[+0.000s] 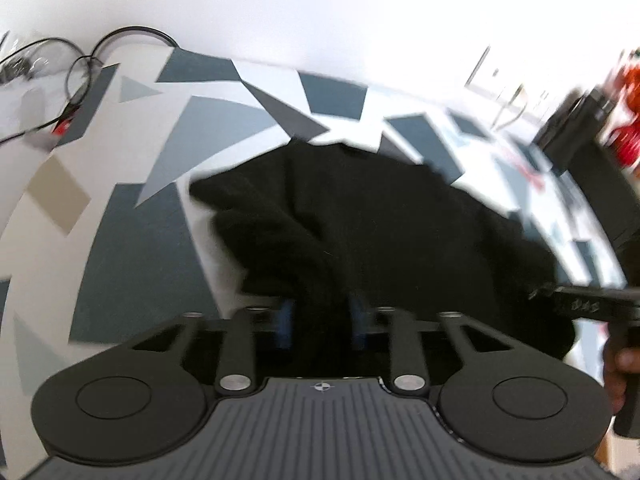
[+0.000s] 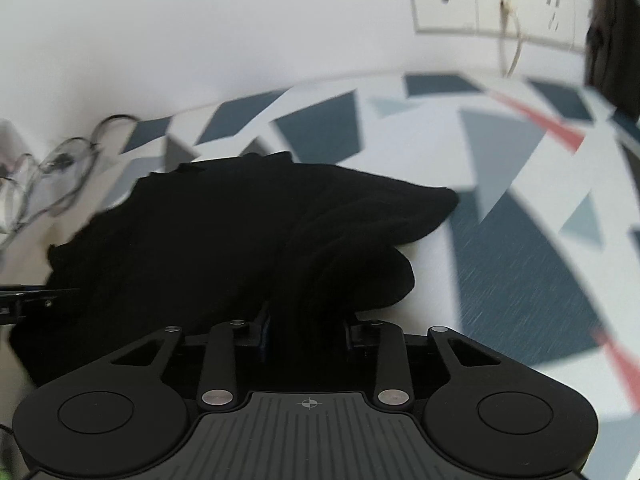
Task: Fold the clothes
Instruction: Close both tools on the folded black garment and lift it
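Note:
A black garment (image 1: 380,216) lies bunched on a table covered with a grey, blue and white geometric cloth (image 1: 140,240). My left gripper (image 1: 322,320) is shut on a fold of the garment's near edge, the cloth bunched between its blue pads (image 1: 284,322). In the right wrist view the same garment (image 2: 224,232) fills the centre. My right gripper (image 2: 306,330) is shut on another fold of its near edge. The right gripper also shows in the left wrist view (image 1: 580,304) at the right edge, held by a hand. The left gripper's tip shows in the right wrist view (image 2: 24,300) at the left edge.
Black cables (image 1: 80,64) lie at the table's far left by the white wall; they also show in the right wrist view (image 2: 60,160). Wall sockets (image 2: 492,4) with a cord are at the upper right. A dark object (image 1: 576,128) and red items (image 1: 628,80) stand far right.

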Motion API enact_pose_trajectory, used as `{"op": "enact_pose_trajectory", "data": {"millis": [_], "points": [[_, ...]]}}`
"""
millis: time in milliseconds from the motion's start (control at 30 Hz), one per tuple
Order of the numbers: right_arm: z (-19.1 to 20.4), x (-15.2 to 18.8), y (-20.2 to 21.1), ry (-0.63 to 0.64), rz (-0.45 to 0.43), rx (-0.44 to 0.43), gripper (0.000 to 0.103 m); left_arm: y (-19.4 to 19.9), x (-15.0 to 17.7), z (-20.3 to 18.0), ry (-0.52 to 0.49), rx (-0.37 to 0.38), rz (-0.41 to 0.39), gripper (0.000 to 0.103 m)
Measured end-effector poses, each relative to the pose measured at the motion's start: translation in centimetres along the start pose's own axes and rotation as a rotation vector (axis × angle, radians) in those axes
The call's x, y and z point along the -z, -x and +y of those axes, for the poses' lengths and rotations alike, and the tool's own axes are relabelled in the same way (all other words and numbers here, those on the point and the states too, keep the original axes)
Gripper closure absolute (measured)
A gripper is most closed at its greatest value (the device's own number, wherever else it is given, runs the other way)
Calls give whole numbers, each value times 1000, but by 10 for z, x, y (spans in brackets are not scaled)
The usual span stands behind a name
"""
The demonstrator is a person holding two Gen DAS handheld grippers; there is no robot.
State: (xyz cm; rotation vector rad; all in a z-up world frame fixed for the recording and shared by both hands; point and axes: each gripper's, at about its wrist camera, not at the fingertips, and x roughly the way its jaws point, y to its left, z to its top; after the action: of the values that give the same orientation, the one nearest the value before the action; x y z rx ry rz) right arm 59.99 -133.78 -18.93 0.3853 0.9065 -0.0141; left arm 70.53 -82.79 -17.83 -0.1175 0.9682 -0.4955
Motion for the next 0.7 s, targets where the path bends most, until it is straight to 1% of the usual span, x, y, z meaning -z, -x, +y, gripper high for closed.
{"op": "enact_pose_trajectory", "data": {"millis": [33, 100, 133, 200, 233, 300, 367, 500, 600, 700], "points": [[2, 2, 2, -39, 15, -41, 76, 8, 5, 4, 14, 18, -14, 83], [6, 4, 6, -117, 42, -129, 76, 18, 15, 10, 52, 12, -16, 83], [11, 2, 8, -120, 50, -162, 76, 22, 19, 13, 72, 8, -17, 84], [21, -3, 11, -126, 67, -229, 77, 38, 31, 23, 173, 2, -35, 85], [27, -7, 13, -109, 73, -256, 77, 47, 38, 27, 222, -7, -54, 85], [43, -20, 18, -17, 74, -310, 77, 68, 55, 24, 280, -61, -101, 85], [57, -33, 23, 51, 72, -385, 77, 89, 72, 21, 337, -115, -147, 86], [77, -50, 34, 113, 93, -566, 77, 135, 106, 2, 453, -218, -250, 86], [91, -51, 47, 157, 114, -670, 77, 173, 132, -18, 522, -297, -331, 86], [113, -43, 62, 271, 121, -760, 78, 212, 161, -36, 586, -399, -408, 86]]}}
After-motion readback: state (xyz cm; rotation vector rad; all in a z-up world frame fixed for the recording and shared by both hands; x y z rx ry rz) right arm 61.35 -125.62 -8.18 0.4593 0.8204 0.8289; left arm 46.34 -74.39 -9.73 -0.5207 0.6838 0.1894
